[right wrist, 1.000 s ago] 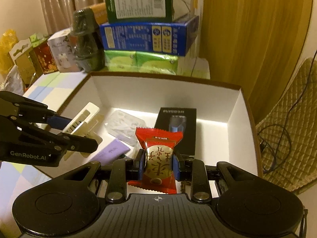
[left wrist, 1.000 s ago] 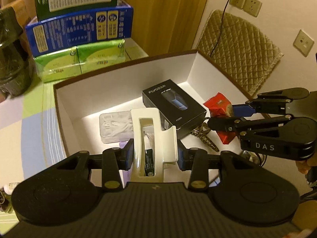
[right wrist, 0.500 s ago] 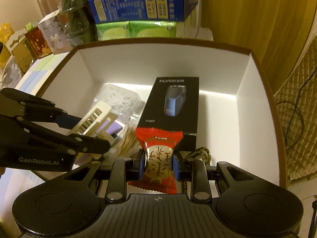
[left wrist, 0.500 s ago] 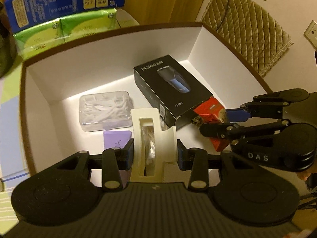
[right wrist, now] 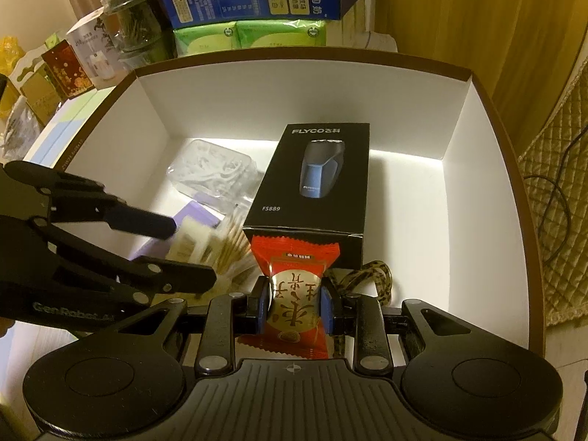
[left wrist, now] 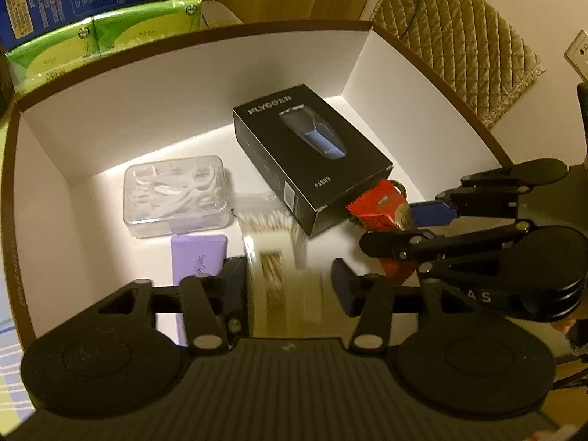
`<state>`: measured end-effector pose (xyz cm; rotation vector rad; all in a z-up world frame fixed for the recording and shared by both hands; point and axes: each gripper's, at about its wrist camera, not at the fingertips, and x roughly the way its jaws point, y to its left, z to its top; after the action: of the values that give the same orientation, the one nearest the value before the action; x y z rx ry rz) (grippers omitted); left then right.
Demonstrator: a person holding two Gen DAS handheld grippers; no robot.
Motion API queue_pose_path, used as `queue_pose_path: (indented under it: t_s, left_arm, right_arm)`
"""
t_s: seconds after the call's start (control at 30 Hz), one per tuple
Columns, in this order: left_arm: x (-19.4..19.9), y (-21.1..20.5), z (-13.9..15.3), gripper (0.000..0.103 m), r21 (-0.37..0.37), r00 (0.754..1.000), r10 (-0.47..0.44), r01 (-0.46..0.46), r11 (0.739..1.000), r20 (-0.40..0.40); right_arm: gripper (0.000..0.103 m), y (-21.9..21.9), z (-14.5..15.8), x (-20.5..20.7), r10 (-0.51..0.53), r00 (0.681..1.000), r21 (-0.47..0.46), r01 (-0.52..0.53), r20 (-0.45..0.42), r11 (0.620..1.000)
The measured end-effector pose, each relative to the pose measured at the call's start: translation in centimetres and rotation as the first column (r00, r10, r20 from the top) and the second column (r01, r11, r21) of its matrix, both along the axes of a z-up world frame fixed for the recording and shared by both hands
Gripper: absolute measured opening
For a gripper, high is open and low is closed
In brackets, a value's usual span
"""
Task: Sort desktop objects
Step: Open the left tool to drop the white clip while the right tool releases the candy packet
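As both loads go into the white box [right wrist: 121,117], my right gripper [right wrist: 296,307] pinches the red snack packet [right wrist: 294,294] while my left gripper [left wrist: 284,286] spreads, releasing the blurred cream holder [left wrist: 273,279].

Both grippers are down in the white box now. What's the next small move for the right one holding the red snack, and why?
Probably open the right gripper and drop the red snack packet. It is shut on the packet, low inside the white box, just in front of the black shaver box. The left gripper looks open, the white holder blurred between its fingers.
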<state>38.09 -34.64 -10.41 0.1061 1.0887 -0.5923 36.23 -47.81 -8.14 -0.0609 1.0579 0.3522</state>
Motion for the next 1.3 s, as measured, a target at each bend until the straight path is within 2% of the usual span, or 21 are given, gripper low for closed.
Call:
queue_pose_path:
  t_s: [0.1, 0.27, 0.33, 0.4, 0.5, 0.57, 0.7, 0.77, 0.93, 1.3]
  left_arm:
    - [0.1, 0.2, 0.3, 0.053, 0.005, 1.0, 0.006, -0.006, 1.0, 0.011]
    - [0.1, 0.7, 0.9, 0.062, 0.022, 0.999, 0.019, -0.02, 1.0, 0.039]
    - [0.1, 0.9, 1.3, 0.064, 0.022, 0.999, 0.027, -0.028, 0.999, 0.046]
    - [0.0, 1.2, 1.6, 0.067, 0.022, 0.998, 0.033, -0.034, 0.999, 0.057]
    - [-0.1, 1.5, 2.1, 0.074, 0.034, 0.996, 0.047, -0.05, 0.998, 0.077]
    - [-0.2, 1.9, 2.5, 0.082, 0.033, 0.994, 0.057, -0.06, 0.998, 0.088]
    - [-0.7, 2.8, 3.8, 0.084, 0.031, 0.989, 0.079, -0.084, 0.996, 0.121]
    - [-1.1, 3.3, 4.7, 0.09, 0.028, 0.986, 0.086, -0.091, 0.995, 0.143]
    - [-2.4, 4.7, 6.7, 0.095, 0.027, 0.977, 0.105, -0.112, 0.993, 0.188]
    - [-5.5, 7.4, 8.7, 0.097, 0.018, 0.967, 0.149, -0.156, 0.988, 0.209]
  right_arm:
    - [0.026, 0.2, 0.0, 0.0, 0.004, 1.0, 0.0, -0.004, 0.003, 1.0]
    - [0.026, 0.5, 0.2, -0.2, 0.012, 1.0, 0.007, -0.013, 0.02, 1.0]
    - [0.029, 0.6, 0.4, -0.3, 0.015, 0.999, 0.015, -0.016, 0.033, 1.0]
    - [0.053, 0.6, 0.6, -0.5, 0.005, 0.999, 0.006, -0.005, 0.047, 1.0]
    - [0.07, 0.4, 1.1, -0.9, -0.009, 0.997, -0.001, 0.009, 0.074, 1.0]
    - [0.082, 0.2, 1.5, -1.2, -0.019, 0.996, 0.002, 0.019, 0.084, 1.0]
    - [0.097, 0.0, 2.7, -2.4, -0.022, 0.992, 0.012, 0.02, 0.126, 1.0]
    - [0.1, 0.0, 3.3, -3.0, -0.022, 0.99, 0.02, 0.02, 0.142, 1.0]
    - [0.101, 0.3, 4.3, -4.3, -0.029, 0.986, 0.042, 0.023, 0.162, 0.999]
    - [0.101, 1.3, 5.8, -6.8, -0.05, 0.981, 0.074, 0.037, 0.186, 0.997]
